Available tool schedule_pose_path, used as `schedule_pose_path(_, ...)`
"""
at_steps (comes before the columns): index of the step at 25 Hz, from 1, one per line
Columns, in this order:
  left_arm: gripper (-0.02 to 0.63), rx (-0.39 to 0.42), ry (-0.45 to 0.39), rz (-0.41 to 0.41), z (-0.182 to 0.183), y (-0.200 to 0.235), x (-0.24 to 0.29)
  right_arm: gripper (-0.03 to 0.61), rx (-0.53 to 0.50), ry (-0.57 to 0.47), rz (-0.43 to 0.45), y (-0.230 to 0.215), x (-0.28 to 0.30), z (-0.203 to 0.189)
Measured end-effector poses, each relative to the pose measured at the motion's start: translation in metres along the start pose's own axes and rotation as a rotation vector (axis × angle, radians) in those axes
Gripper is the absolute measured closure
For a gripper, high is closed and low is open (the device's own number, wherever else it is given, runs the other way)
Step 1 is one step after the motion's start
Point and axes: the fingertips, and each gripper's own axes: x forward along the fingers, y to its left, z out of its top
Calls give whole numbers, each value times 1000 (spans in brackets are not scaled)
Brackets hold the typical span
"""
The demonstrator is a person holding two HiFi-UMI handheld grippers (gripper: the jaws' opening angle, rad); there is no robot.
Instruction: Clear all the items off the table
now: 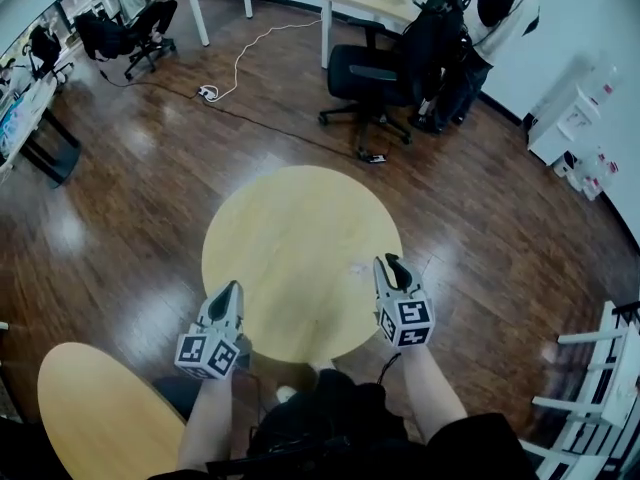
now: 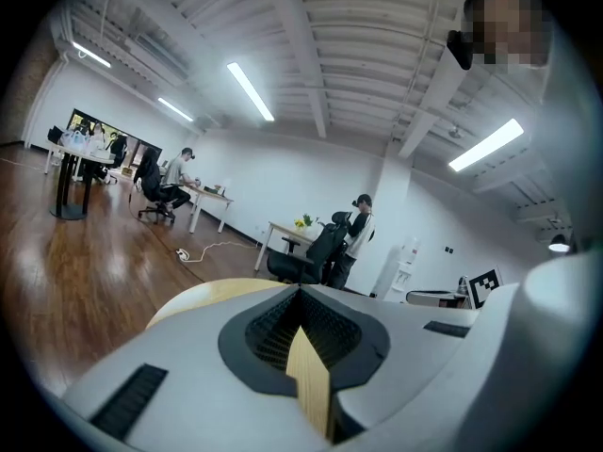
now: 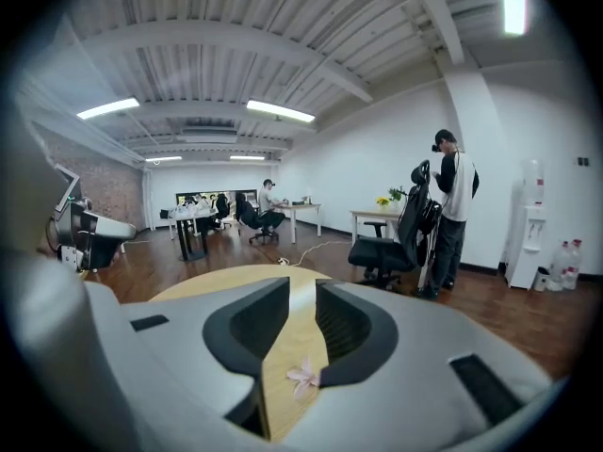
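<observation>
The round yellow table [image 1: 290,218] lies in front of me, its top nearly bare. A small pale pink flower [image 3: 303,375] lies on the wood, seen through the gap of my right gripper [image 3: 301,285]; in the head view it is only a faint speck [image 1: 358,267]. That right gripper [image 1: 393,262] hovers over the table's right front part, open, with nothing gripped. My left gripper [image 1: 232,288] hangs over the left front edge. Its jaws [image 2: 300,295] are shut on nothing, and the table edge [image 2: 203,299] shows beyond them.
A second round yellow top [image 1: 95,408] sits at my lower left. Beyond the table stand a black office chair [image 1: 370,78] and a person [image 1: 495,18] by a desk. A power strip with its cable [image 1: 208,92] lies on the wood floor. A white rack [image 1: 600,388] stands at the right.
</observation>
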Motion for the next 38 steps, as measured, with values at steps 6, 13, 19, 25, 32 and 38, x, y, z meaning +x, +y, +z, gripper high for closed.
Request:
schedule_pose_path(6,614,34,-128,-50,46,-14,-33,488,-2,-156,-34,15,-51,51)
schedule_pose_path(13,614,59,-252,-52,74,-24,-80,488,19,-248,-49,32,-97,65)
schedule_pose_path(19,614,105,-277,-54,84,-22,-95,488,-9,-283,-20,52,-95,79)
schedule_pose_path(25,614,69,-298,-60,84,-26,-95,488,-19,-291,-2,53,-94,83)
schedule_pose_path(32,614,63,-308,-16,80,-15,-91,488,-19,-288,14,48,-85,81)
schedule_pose_path(38,614,67,-325,83,80,3,-109,488,-55,-280,140,79,-51,92)
